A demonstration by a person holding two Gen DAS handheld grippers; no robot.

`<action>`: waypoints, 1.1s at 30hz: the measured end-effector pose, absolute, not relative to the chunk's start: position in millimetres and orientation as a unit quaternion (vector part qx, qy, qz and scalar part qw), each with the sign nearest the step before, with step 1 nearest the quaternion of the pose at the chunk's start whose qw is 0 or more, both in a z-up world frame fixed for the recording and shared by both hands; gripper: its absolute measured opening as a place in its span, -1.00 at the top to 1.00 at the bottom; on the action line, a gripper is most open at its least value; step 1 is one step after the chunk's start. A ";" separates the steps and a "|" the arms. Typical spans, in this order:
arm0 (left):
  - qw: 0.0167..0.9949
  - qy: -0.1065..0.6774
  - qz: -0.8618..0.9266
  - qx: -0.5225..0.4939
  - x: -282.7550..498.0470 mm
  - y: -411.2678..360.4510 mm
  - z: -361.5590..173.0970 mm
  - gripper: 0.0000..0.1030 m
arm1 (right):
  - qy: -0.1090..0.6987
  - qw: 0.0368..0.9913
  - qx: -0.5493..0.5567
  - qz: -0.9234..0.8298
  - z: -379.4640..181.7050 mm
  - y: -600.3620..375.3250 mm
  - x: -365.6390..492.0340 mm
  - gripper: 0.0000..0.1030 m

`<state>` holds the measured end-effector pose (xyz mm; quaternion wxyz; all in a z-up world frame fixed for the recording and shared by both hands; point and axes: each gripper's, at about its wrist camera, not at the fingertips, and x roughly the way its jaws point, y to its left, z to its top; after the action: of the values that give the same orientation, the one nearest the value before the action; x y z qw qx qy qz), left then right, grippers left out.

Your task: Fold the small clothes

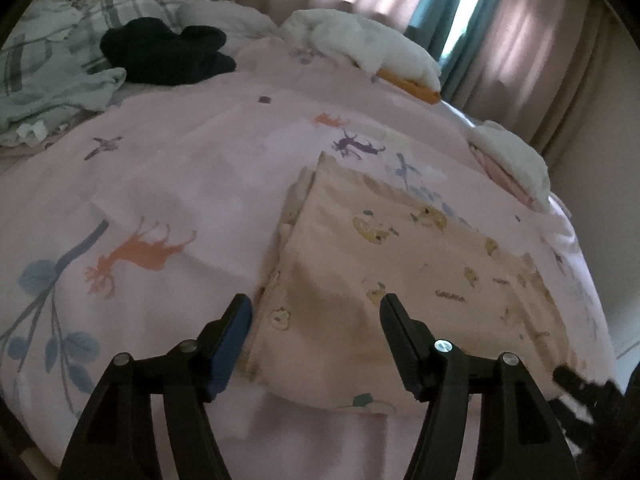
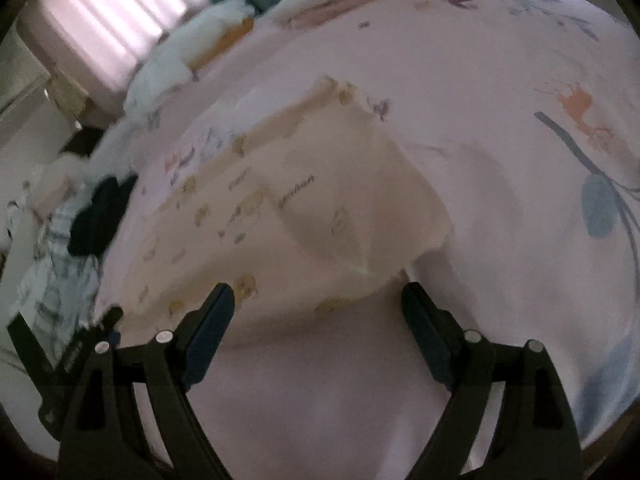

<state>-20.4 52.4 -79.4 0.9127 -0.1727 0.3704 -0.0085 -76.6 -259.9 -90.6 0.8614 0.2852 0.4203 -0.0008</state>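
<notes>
1. Nearest, the left gripper (image 1: 316, 304) has its jaws spread apart with nothing pinched between them; the near left corner of the peach printed garment (image 1: 360, 280) lies under the gap, and the pads do not press on it.
2. The right gripper (image 2: 318, 294) is also spread wide and empty, hovering over the garment's near edge (image 2: 352, 280), which curls up a little off the bed.
3. The garment lies partly folded on the pink bedspread (image 1: 168, 184), toward the near right of the bed in the left wrist view. Layered edges show along its left side.
4. It looks thin, light and limp: likely to sag, slide on the smooth cover and lose its layers if dragged. My judgement is to pinch all layers together at a near corner or along the stacked left edge, one gripper per corner, and lift rather than pull.
5. Farther off sit a dark clothes pile (image 1: 168, 52), plaid bedding (image 1: 52, 64) and white folded items (image 1: 360, 40) by the curtains (image 1: 520, 40).
</notes>
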 end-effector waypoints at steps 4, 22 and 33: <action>0.905 0.392 -0.017 -0.167 -18.1 55.3 -88.1 -0.27 | 0.408 0.856 0.318 0.002 -91.2 -258.7 -72.6 -0.87; 0.901 0.417 -0.010 -0.122 -10.4 51.8 -99.5 -0.36 | 0.349 0.831 0.433 0.018 -99.6 -255.7 -40.0 -0.48; 0.901 0.418 -0.019 -0.113 -12.0 54.2 -100.2 -0.37 | 0.350 0.840 0.414 -0.001 -103.5 -259.8 -36.0 -0.36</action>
<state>-12.0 54.2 -100.2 0.9014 -0.1133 0.4175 -0.0191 -36.0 -259.8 -103.5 0.8403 0.4143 0.3496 -0.0015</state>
